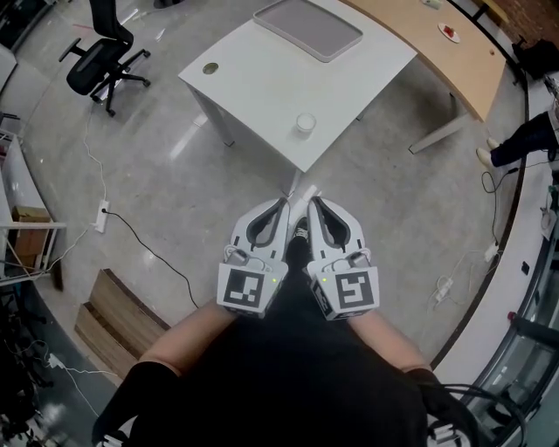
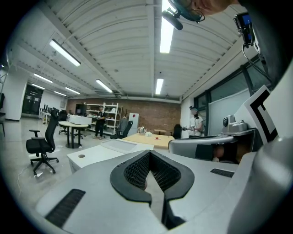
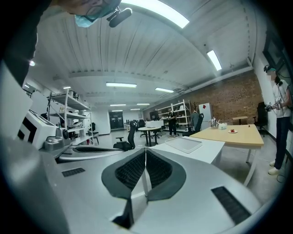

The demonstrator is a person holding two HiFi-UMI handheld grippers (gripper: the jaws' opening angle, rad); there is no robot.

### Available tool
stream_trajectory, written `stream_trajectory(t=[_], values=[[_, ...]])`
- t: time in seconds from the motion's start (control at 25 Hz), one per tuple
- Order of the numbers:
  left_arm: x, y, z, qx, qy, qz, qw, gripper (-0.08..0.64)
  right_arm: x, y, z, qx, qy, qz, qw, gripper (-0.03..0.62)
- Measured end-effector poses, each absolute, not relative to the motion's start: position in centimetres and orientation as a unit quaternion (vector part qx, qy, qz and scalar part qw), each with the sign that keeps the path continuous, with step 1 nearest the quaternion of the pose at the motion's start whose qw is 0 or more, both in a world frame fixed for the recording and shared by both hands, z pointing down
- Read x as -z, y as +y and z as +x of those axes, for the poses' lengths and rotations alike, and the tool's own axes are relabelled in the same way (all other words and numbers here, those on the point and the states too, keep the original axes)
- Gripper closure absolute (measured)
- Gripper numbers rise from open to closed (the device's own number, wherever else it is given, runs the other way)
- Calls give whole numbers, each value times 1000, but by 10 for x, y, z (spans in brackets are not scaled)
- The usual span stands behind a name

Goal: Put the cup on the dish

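Standing short of the surface (image 1: 262, 79), we are holding the left claw (image 1: 283, 204) and the right claw (image 1: 314, 202) side by side, close to our body. Each has its jaws pressed together at the tips with nothing between them. Both are pointing toward the near corner of the surface.

The cup (image 1: 305, 123) is sitting upright just inside that corner, near the edge and well apart from both claws. Farther back, a grey tray (image 1: 308, 26) is lying at the far side of the same surface. We are judging that to be the dish, though a small plate (image 1: 449, 32) is resting on the wooden desk (image 1: 472, 65) beyond.

We are seeing two risks. Reaching in with closed jaws could nudge the cup off the nearby edge. The two claws, riding so close, could also crowd each other.

Neither claw view is showing the cup; the claws' own bodies are blocking the low foreground. From above, we are not making out whether the cup holds anything.
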State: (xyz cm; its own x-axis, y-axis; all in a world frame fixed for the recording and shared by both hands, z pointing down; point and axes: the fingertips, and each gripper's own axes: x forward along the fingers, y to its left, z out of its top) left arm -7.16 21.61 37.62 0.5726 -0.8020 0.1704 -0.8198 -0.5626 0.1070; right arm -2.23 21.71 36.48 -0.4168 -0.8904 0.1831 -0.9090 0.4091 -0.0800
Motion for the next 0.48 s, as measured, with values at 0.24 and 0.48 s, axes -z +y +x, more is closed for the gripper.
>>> stream_trajectory(t=[0.24,0.48], values=[[-393,159,-52,-69,-468,875,103,555,-381,160,4,-101,-836,535,67,578],[-409,106,-36,-91,-472,870,111,555,-393,103,21,-110,-841,525,76,578]])
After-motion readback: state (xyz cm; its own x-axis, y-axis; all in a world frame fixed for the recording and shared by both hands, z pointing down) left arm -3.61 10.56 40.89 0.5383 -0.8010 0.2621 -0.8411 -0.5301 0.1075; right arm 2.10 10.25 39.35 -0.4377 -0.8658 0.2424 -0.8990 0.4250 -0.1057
